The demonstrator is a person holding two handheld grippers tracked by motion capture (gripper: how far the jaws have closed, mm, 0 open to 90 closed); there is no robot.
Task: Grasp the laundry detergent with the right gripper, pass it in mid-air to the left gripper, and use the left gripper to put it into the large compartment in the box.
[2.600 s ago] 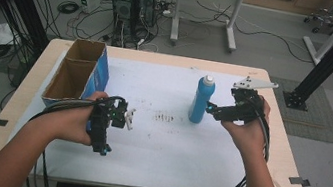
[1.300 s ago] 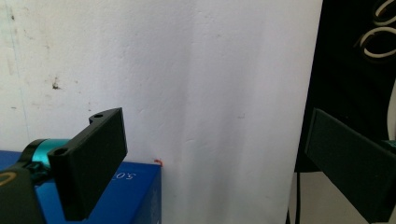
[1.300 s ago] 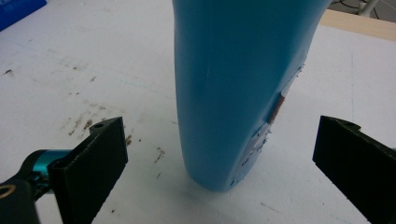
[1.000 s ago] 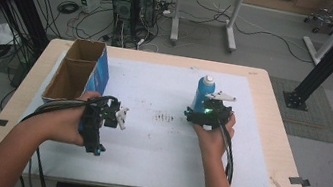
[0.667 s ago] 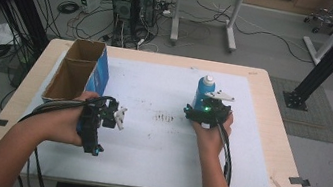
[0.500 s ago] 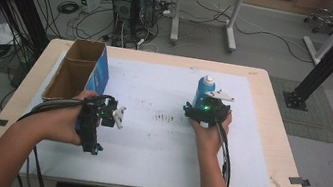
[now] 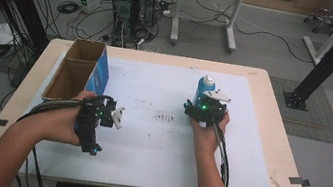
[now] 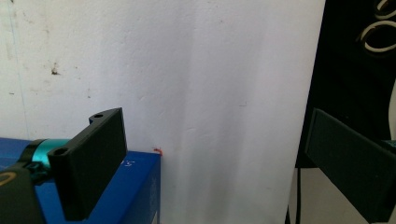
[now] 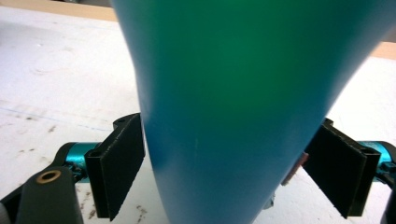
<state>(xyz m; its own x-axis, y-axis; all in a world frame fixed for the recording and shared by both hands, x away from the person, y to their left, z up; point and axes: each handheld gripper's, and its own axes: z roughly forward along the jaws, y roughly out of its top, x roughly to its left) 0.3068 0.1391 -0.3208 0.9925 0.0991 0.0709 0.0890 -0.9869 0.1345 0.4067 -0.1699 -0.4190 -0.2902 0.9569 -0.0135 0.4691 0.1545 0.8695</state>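
- The tall blue plastic bottle with a white cap [image 7: 204,90] stands upright on the white sheet [image 7: 156,147] that covers the wooden bench [image 7: 268,140], in the far right part of the sheet, away from the corners.
- The right gripper [image 7: 204,110] is at the near side of the bottle. In the right gripper view its two black jaws stand on both sides of the bottle [image 9: 243,112]. The left jaw touches the bottle wall; if the right one also presses on it, I cannot tell.
- The left gripper [image 7: 94,121] is held over the left part of the sheet, well apart from the bottle. Its jaws are wide apart and hold nothing.
- The open cardboard box with a blue side [image 7: 79,69] stands at the far left corner of the bench, just beyond the left gripper.
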